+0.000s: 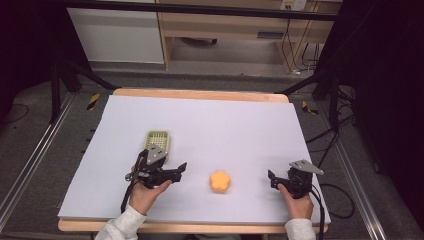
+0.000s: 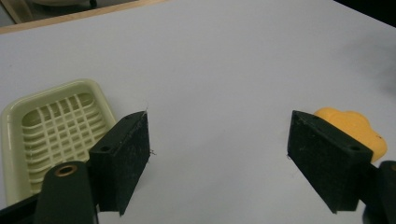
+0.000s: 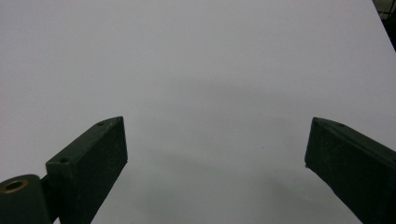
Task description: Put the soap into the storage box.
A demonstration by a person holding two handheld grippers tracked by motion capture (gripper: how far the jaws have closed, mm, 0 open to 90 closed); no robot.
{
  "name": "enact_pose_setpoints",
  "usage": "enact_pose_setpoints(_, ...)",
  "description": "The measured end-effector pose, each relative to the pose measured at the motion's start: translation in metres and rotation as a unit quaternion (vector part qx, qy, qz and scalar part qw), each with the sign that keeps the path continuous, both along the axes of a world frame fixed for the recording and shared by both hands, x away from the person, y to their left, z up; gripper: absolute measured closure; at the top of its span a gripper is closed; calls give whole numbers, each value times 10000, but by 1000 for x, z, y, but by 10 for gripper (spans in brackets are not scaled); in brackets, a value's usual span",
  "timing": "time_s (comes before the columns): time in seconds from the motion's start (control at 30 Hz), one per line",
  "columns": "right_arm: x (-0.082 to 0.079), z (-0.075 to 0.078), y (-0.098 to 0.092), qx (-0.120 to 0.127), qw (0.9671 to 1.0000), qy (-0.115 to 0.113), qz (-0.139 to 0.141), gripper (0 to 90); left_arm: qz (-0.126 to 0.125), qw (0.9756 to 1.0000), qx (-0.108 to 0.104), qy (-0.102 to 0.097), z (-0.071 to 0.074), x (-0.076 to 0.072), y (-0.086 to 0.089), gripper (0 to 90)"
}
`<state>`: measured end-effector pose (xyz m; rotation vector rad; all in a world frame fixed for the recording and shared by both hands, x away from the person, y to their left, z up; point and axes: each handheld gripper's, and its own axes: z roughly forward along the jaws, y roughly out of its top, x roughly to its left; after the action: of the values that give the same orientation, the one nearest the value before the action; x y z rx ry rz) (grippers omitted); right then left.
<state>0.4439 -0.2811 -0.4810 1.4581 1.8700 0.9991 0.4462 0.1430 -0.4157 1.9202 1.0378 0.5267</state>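
Orange, flower-shaped soap point(image 1: 220, 181) lies on the white sheet point(image 1: 225, 125) near its front edge, between both grippers. At its nine o'clock the left gripper point(image 1: 181, 169) hangs with jaws apart, nothing between them; the cream slatted dish point(image 1: 157, 141) sits at ten o'clock. At three o'clock the right gripper point(image 1: 271, 177) gapes over bare sheet.

The tray point(image 1: 157, 141) lies left of centre on the table point(image 1: 225, 120), just behind the left gripper point(image 1: 181, 169). The sponge point(image 1: 220, 181) lies lower centre, between both grippers; the right gripper point(image 1: 271, 178) sits lower right.
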Motion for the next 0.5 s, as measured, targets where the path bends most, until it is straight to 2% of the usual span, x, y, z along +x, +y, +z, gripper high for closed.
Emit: enact_pose_setpoints(0.5, 0, -1, 1, 15, 10000, 15, 29, 62, -191, 9997, 118, 97, -5, 3, -24, 202)
